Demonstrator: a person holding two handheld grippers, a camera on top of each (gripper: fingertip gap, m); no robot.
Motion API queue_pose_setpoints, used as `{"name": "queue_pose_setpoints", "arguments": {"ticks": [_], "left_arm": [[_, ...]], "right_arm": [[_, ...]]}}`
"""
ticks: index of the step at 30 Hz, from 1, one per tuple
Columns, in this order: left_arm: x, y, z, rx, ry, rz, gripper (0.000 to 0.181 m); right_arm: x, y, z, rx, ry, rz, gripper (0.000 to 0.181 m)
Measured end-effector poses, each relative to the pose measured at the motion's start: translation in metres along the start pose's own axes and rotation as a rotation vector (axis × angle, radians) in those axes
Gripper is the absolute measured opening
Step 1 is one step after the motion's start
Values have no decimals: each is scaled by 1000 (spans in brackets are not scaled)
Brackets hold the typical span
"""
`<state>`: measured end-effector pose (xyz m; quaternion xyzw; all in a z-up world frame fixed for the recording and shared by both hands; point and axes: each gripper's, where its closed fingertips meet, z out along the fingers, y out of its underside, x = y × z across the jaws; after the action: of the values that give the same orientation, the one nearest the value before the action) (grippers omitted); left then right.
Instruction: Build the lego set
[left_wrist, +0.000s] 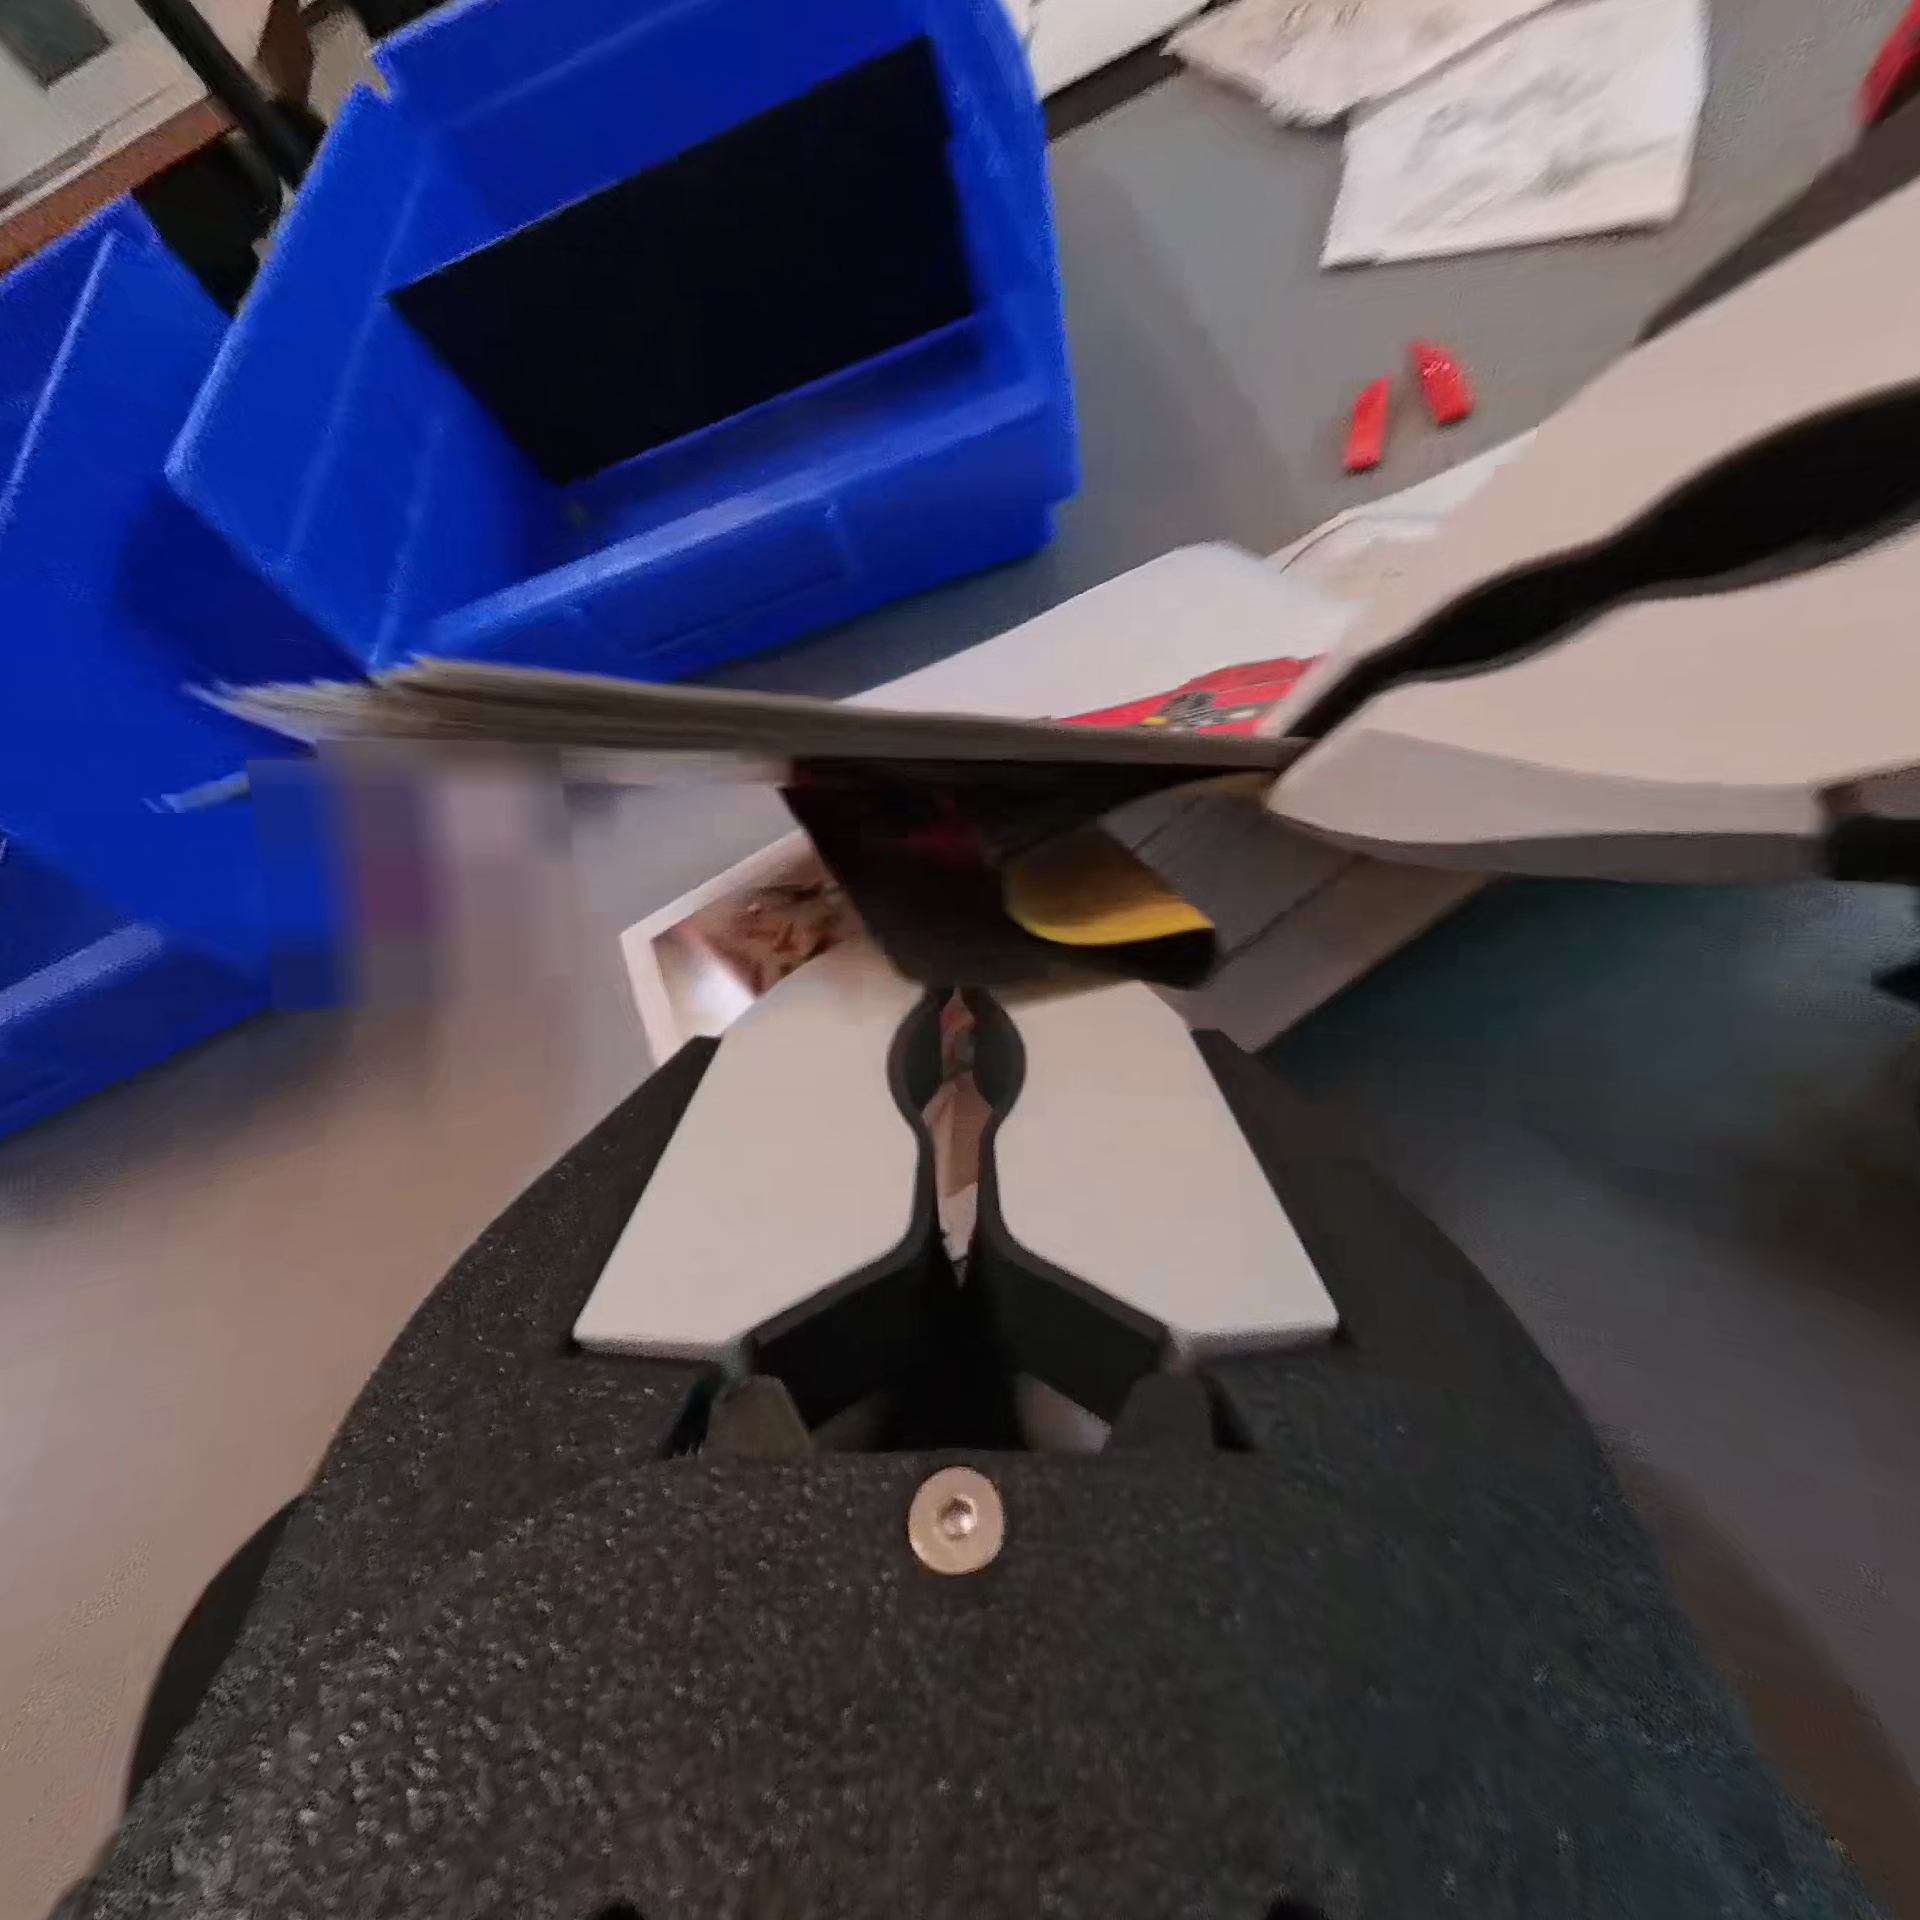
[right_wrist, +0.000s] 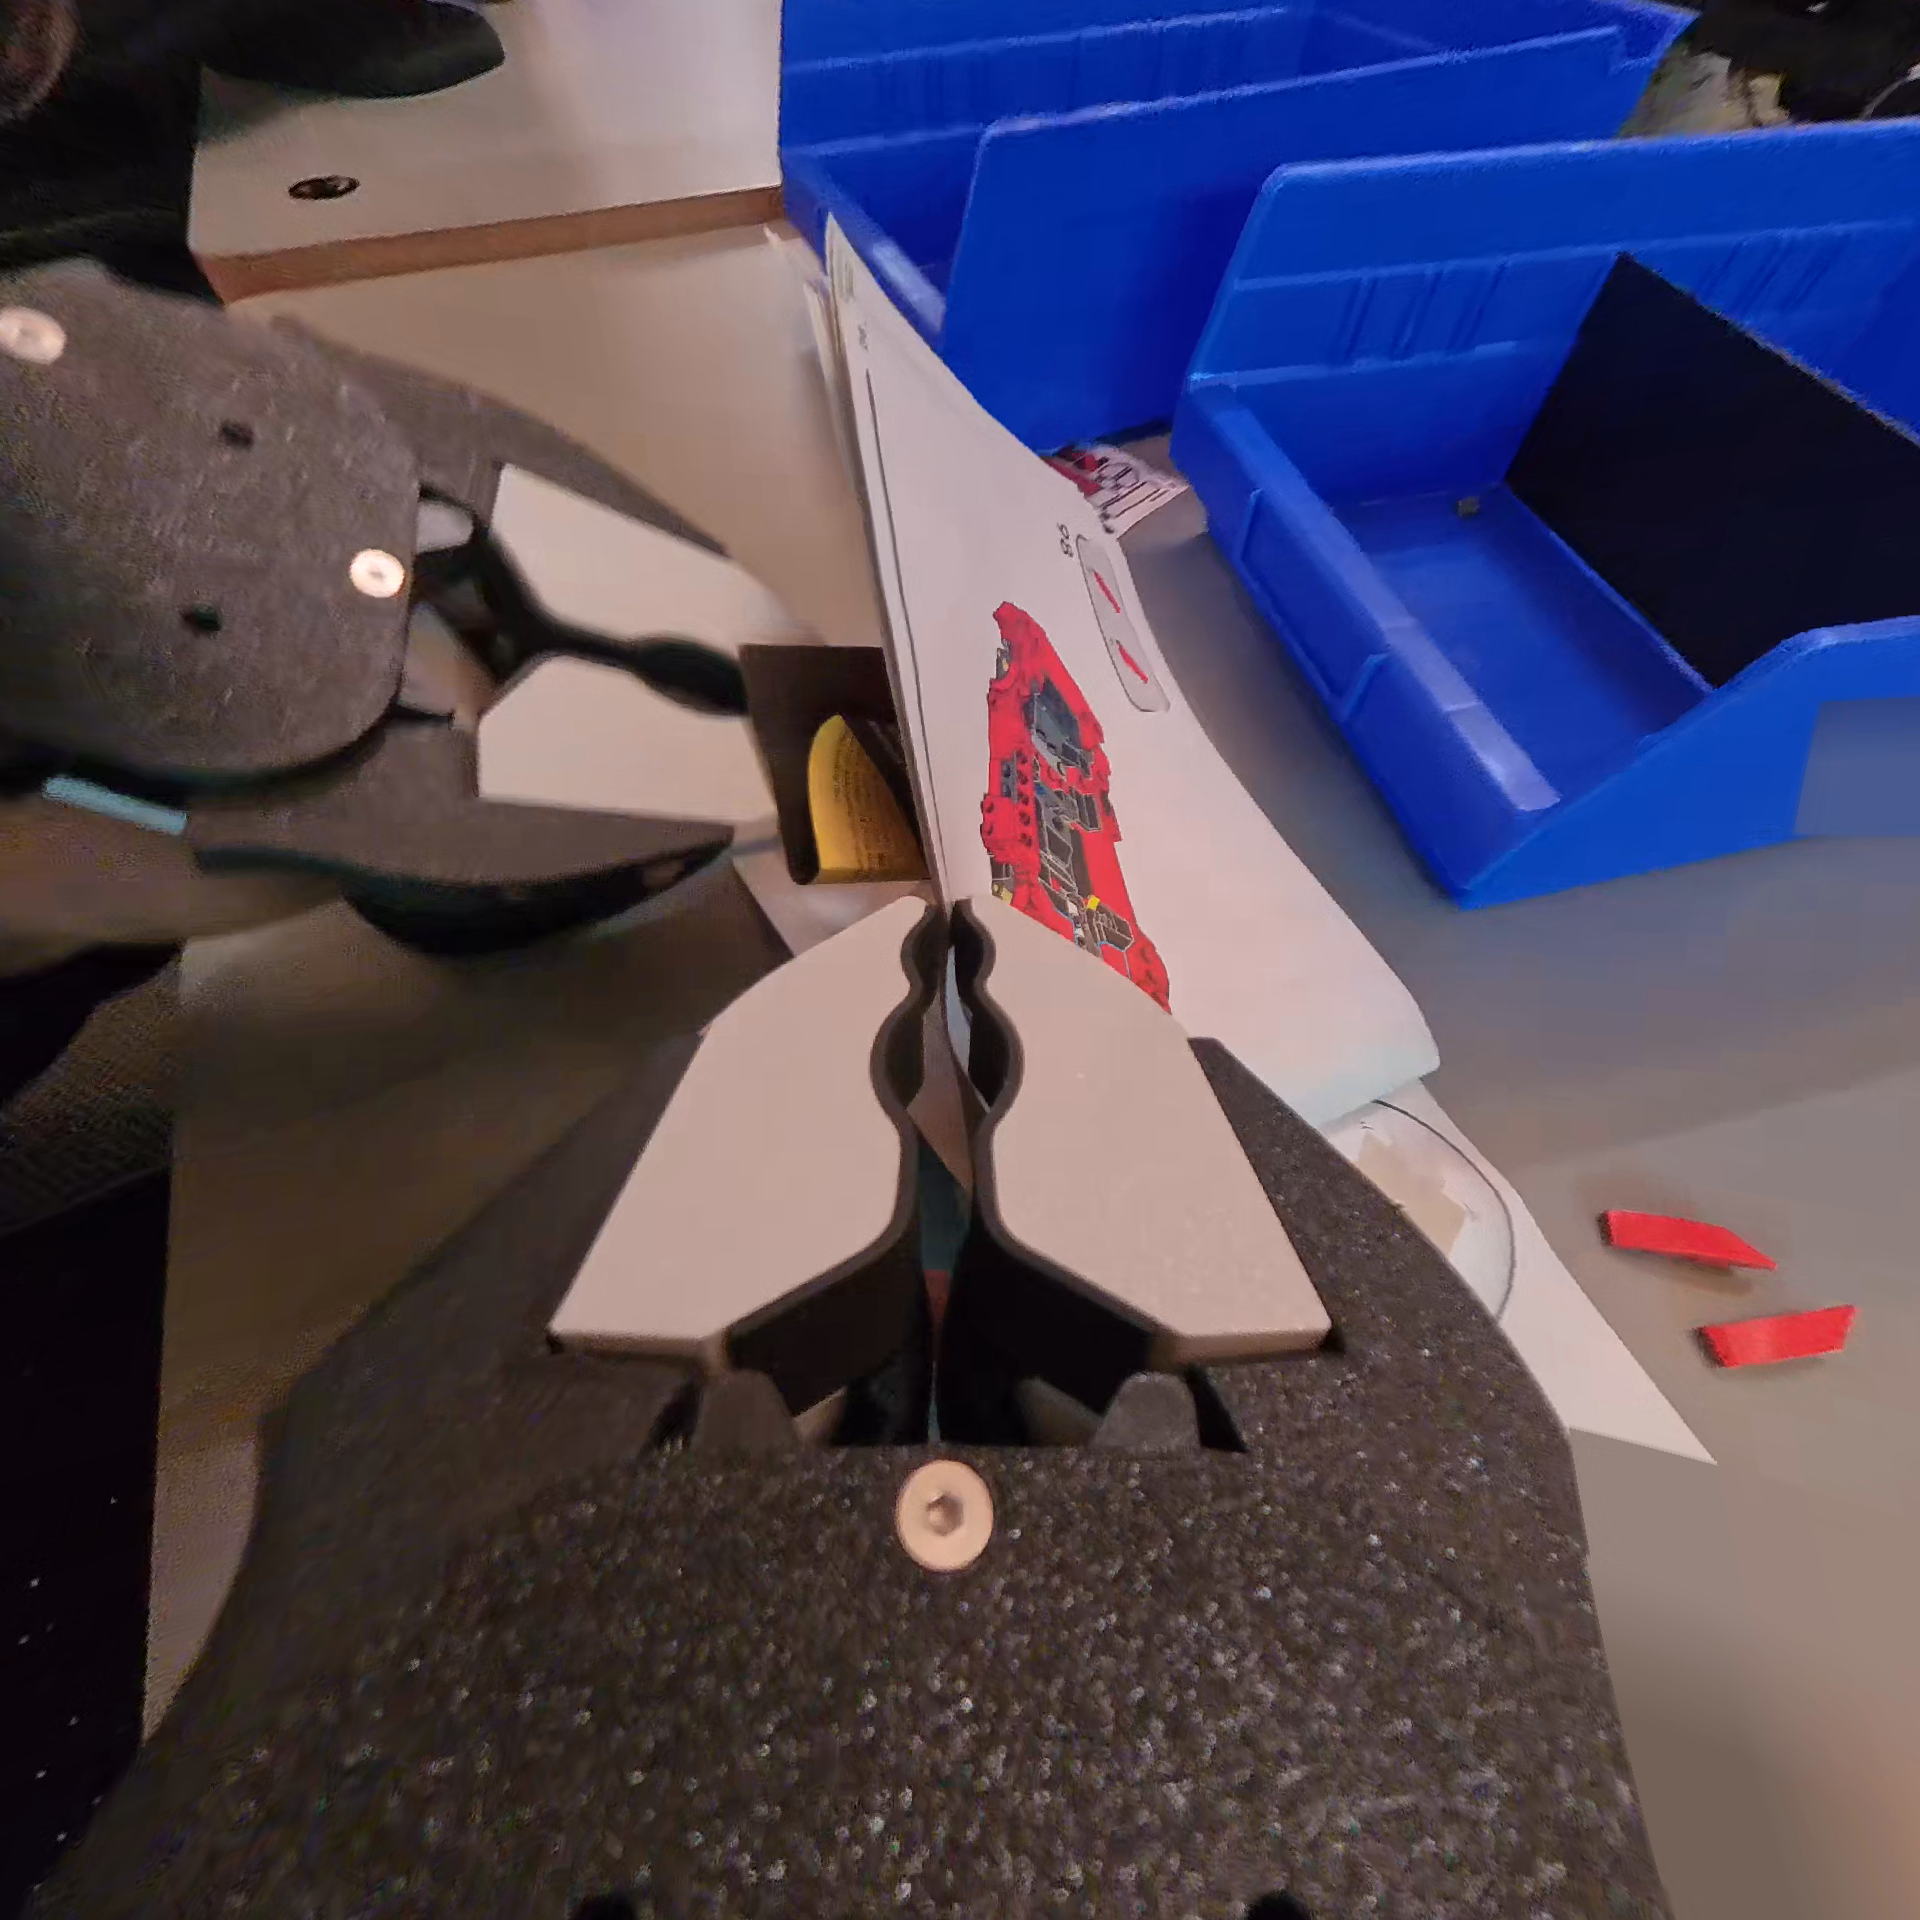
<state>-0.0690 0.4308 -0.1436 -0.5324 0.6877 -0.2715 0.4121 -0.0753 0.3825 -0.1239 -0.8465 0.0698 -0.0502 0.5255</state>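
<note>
The instruction booklet (right_wrist: 977, 540) is held up off the table between both grippers, its pages fanned and a picture of a red model on the open page. My right gripper (right_wrist: 951, 920) is shut on the edge of the open white pages; it also shows in the left wrist view (left_wrist: 1299, 727), coming in from the right. My left gripper (left_wrist: 956, 1003) is shut on the booklet's dark cover with a yellow patch (left_wrist: 1101, 894); it shows at the left of the right wrist view (right_wrist: 743, 681). Two small red lego pieces (right_wrist: 1683, 1242) lie on the grey table, also seen in the left wrist view (left_wrist: 1403, 405).
Blue storage bins (left_wrist: 623, 364) stand just behind the booklet, close to its far edge (right_wrist: 1455, 644). Loose white papers (left_wrist: 1507, 135) lie at the back. A white sheet and clear plastic (right_wrist: 1475, 1226) lie under the booklet. A second table's brown edge (right_wrist: 488, 244) is at the far left. Spacing between my two grippers at the tips: around 6 cm.
</note>
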Motion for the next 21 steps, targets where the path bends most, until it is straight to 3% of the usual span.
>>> {"name": "queue_pose_setpoints", "arguments": {"ticks": [1, 5, 10, 12, 14, 16, 18, 21], "left_arm": [[-5, 4, 1, -25, 3, -4, 0], [-1, 11, 1, -42, 145, -132, 1], [-1, -21, -33, 188, 543, -712, 12], [-8, -23, -44, 202, 667, -894, 17], [-12, -20, -48, 164, 754, -975, 36], [-20, -11, -42, 93, 749, -971, 56], [-29, -2, -31, 23, 715, -945, 59], [-27, -2, -24, -57, 799, -966, 51]], "right_arm": [[-1, 3, 2, -10, -12, -1, 3], [-2, 3, 4, 31, -57, 107, 3], [6, -8, -5, 130, -72, 212, 3], [7, -9, -7, 148, -70, 228, 3], [7, -9, -7, 156, -75, 244, 3], [7, -9, -7, 161, -77, 256, 3], [7, -9, -7, 163, -73, 254, 3], [7, -9, -7, 165, -68, 252, 3]]}}
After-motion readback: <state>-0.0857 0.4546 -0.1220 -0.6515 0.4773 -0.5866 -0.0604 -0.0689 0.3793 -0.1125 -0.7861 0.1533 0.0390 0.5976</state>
